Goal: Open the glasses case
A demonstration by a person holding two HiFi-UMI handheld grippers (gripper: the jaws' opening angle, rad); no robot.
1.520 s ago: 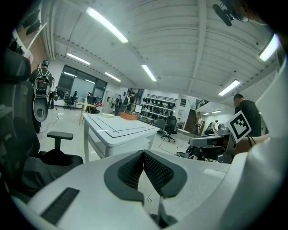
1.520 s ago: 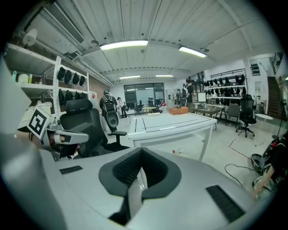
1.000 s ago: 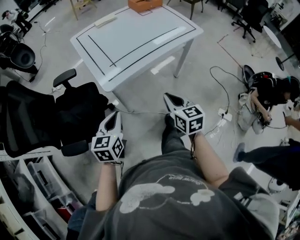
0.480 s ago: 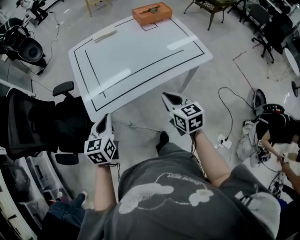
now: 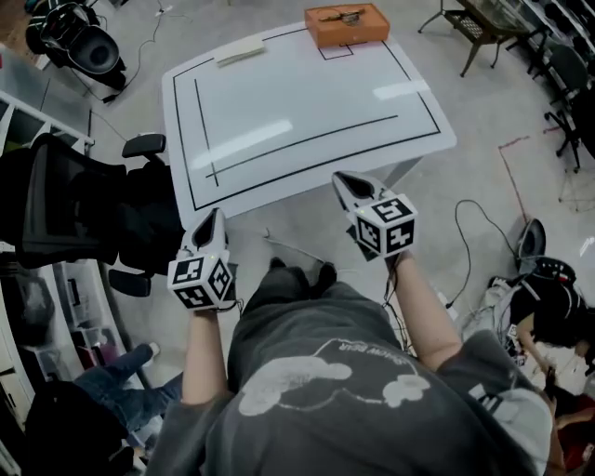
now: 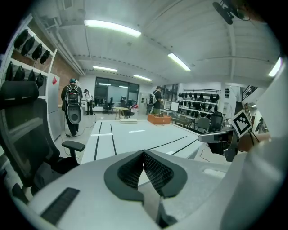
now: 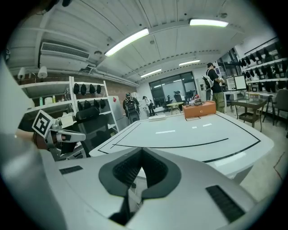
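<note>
The left gripper [image 5: 214, 219] and right gripper [image 5: 344, 183] are hovering just short of the worktop [image 5: 307, 112], jaws pressed together on nothing, probably because the reach is only beginning. The glasses case [image 5: 346, 25] is sitting well ahead of the right gripper at the far edge. It seems to be the orange oblong box, with a dark item [image 5: 342, 15] on top.

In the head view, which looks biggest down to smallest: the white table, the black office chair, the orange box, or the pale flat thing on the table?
1. White table
2. Black office chair, though it is nearer the camera and partly cut off
3. Orange box
4. Pale flat object
</note>
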